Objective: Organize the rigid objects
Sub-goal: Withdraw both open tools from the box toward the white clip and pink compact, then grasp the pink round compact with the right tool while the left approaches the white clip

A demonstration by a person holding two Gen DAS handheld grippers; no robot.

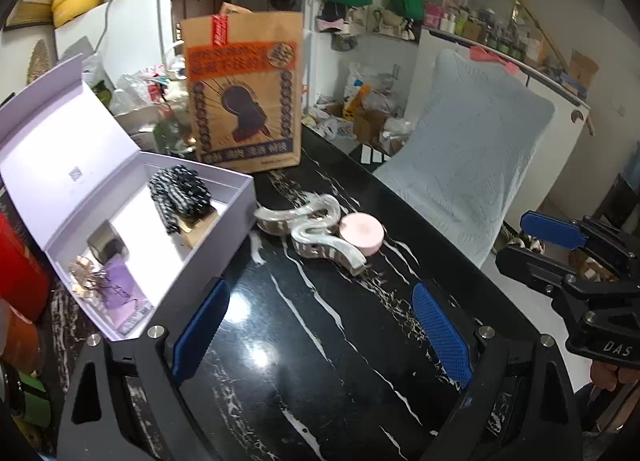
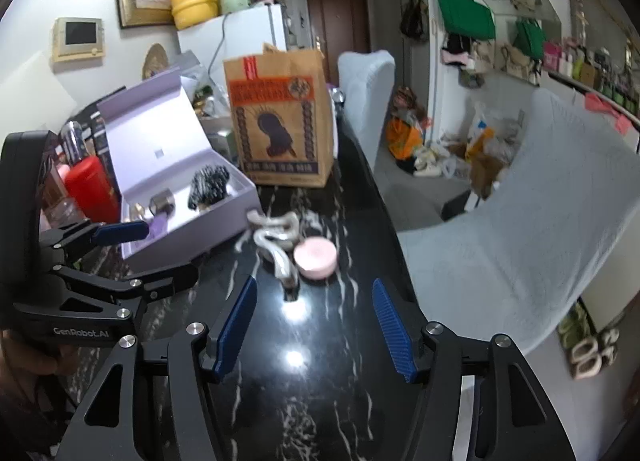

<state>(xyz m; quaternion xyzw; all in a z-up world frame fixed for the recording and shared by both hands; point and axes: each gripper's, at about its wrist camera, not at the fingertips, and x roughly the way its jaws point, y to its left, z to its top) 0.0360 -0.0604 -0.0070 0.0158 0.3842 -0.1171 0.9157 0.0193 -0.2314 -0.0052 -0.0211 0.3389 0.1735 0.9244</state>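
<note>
At the left of the black marble table (image 1: pixel 320 341) an open lilac box (image 1: pixel 224 221) holds a black spiky clip (image 1: pixel 180 193), a small metal cube (image 1: pixel 105 245) and a purple item (image 1: pixel 120 293), its lid standing up behind. Just right of the box, two pearly claw clips (image 1: pixel 312 229) lie touching each other, a pink round tin (image 1: pixel 362 233) against them, with a paper bag (image 1: pixel 244 93) upright behind. The left gripper (image 1: pixel 320 333) hangs spread wide over bare tabletop, grasping nothing, and the right gripper (image 2: pixel 316 325) is likewise parted and empty, short of the clips.
</note>
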